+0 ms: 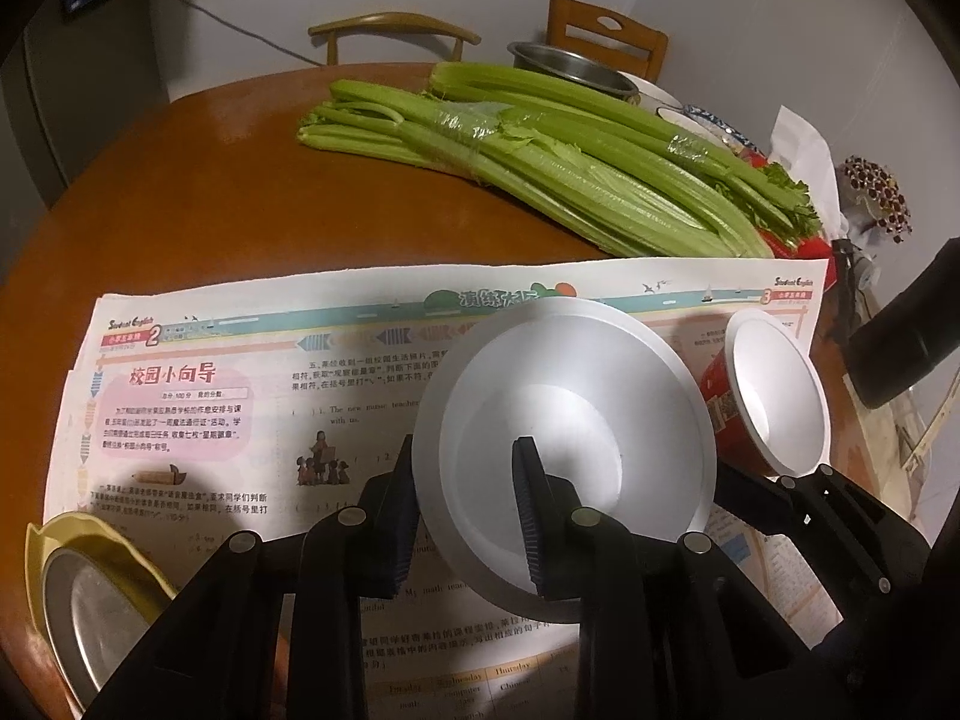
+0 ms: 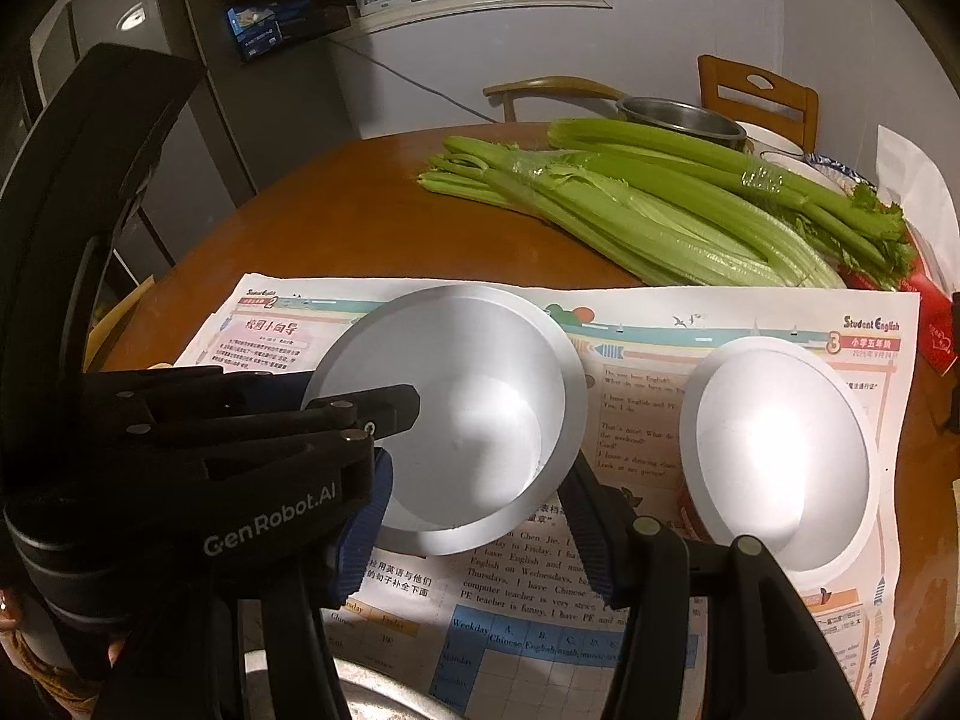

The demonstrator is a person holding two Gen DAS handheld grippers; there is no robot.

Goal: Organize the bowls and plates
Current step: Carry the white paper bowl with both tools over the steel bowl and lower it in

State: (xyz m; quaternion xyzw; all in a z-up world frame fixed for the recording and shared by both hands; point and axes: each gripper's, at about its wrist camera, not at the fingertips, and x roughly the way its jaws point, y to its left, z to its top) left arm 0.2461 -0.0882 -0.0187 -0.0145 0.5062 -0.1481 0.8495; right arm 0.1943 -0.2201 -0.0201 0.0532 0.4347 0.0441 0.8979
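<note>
in the left wrist view, your left gripper point(image 1: 468, 516) was clamped on the near rim of a white bowl point(image 1: 564, 414): one finger sat outside the wall, the other inside the bowl, and the bowl tilted with its opening toward the camera. it hung over the open newspaper point(image 1: 240, 396) on the round wooden table point(image 1: 240, 180). just to its right a smaller red-sided bowl point(image 1: 774, 390) with a white inside lay near the newspaper's right edge, also tilted. at the lower left a yellow plate point(image 1: 42, 546) held a metal dish point(image 1: 90, 612). bunches of celery point(image 1: 540, 162) lay across the far part of the table, with a metal pot point(image 1: 570, 69) behind them.

in the right wrist view, your right gripper point(image 2: 474, 546) had its fingers apart, holding nothing; they stood low over the newspaper point(image 2: 660, 372), and the white bowl point(image 2: 456, 414) showed in the gap between them. your left gripper point(image 2: 384, 420) reached in from the left, gripping that bowl's rim. the red-sided bowl point(image 2: 780, 456) stood to the right, apart from the white one. the celery point(image 2: 660, 204) and the metal pot point(image 2: 684, 114) lay beyond on the table point(image 2: 336, 222). a metal rim showed at the bottom edge, too cropped to name.
</note>
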